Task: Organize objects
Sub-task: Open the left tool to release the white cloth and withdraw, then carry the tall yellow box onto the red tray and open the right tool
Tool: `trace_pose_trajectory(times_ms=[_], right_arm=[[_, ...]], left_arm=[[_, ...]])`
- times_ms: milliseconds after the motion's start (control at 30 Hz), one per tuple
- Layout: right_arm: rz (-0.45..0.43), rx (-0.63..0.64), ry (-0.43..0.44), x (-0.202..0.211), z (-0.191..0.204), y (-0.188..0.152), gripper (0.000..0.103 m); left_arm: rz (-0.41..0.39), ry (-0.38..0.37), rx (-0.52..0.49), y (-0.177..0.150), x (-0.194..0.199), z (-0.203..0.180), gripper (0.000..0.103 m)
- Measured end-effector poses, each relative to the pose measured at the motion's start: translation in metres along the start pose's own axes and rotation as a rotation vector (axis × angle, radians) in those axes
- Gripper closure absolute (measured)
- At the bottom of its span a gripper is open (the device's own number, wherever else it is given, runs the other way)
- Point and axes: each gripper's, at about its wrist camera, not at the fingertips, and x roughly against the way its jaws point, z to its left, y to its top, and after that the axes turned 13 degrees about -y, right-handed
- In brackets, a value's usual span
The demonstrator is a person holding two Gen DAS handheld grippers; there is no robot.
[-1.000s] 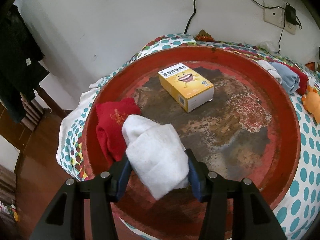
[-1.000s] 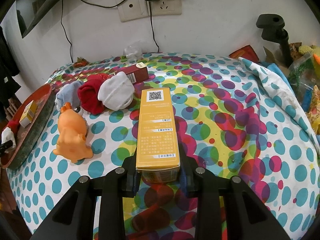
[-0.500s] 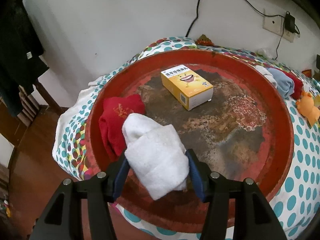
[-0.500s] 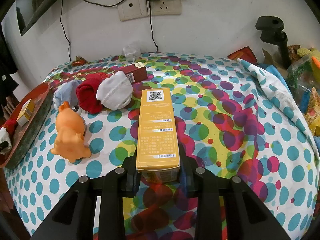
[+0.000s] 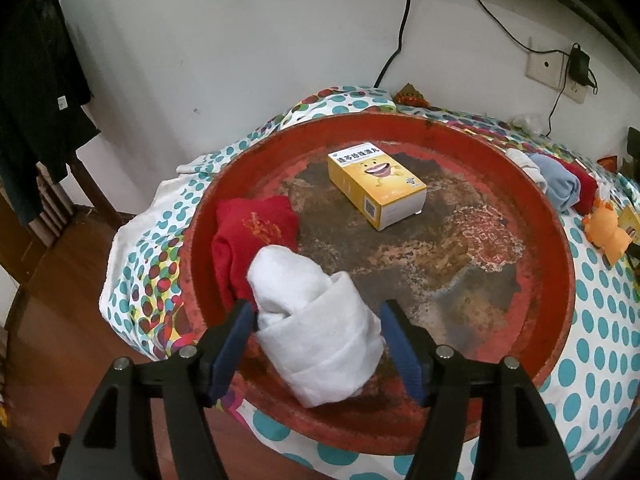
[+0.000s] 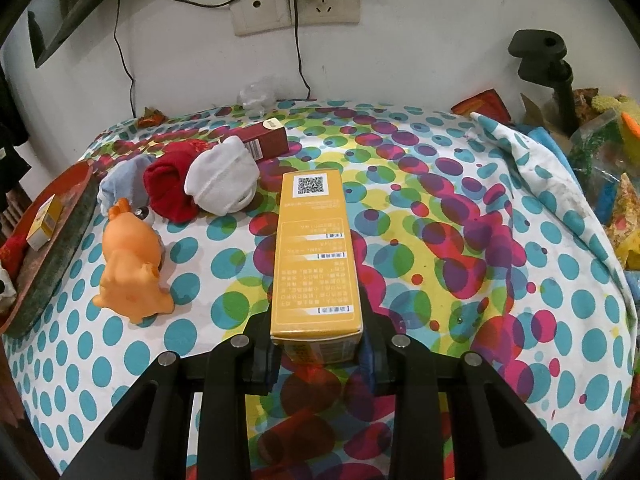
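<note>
Left wrist cam looks steeply down, close over the round worn red tray at the table's edge. Right wrist cam faces the wall across the polka-dot tablecloth, tray at far left. Shared: tray, orange rubber toy.

1. This looks like a room in a home.
2. A soft cloth with bright dots covers the table or bed.
3. Rolled socks and an orange toy animal lie on it.
4. Plugs sit in wall sockets on a white wall.
5. Dark clothes hang at the side, above a brown wood floor.
</note>
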Motion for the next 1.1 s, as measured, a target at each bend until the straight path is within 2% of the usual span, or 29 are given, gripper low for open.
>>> trace_pose_trajectory(times_ms=[133, 300, 500, 600, 733, 900, 1000, 1100], right_arm=[[-0.020, 0.006, -0.004, 0.005, -0.001, -0.002, 0.075], [-0.066, 0.013, -0.020, 0.014, 0.006, -0.001, 0.075], [-0.110, 0.027, -0.043, 0.022, 0.013, -0.001, 0.075], [-0.101, 0.026, -0.052, 0.024, 0.015, -0.002, 0.075], [-0.118, 0.002, -0.030, 0.041, 0.020, 0.001, 0.075], [-0.159, 0.071, 0.008, 0.065, 0.052, 0.004, 0.075], [-0.175, 0.102, 0.062, 0.080, 0.081, 0.006, 0.075], [-0.178, 0.152, 0.130, 0.092, 0.119, 0.007, 0.075]], left_arm=[[-0.020, 0.001, 0.004, -0.003, 0.006, -0.003, 0.035], [-0.065, 0.036, -0.046, -0.009, 0.019, -0.021, 0.035], [-0.084, 0.018, -0.071, -0.019, 0.029, -0.037, 0.035], [-0.102, 0.020, -0.088, -0.023, 0.036, -0.044, 0.035], [-0.129, 0.024, -0.095, -0.028, 0.043, -0.047, 0.034], [-0.128, 0.015, -0.067, -0.038, 0.046, -0.041, 0.034], [-0.133, 0.041, -0.065, -0.045, 0.051, -0.036, 0.034], [-0.149, 0.033, -0.056, -0.047, 0.057, -0.027, 0.034]])
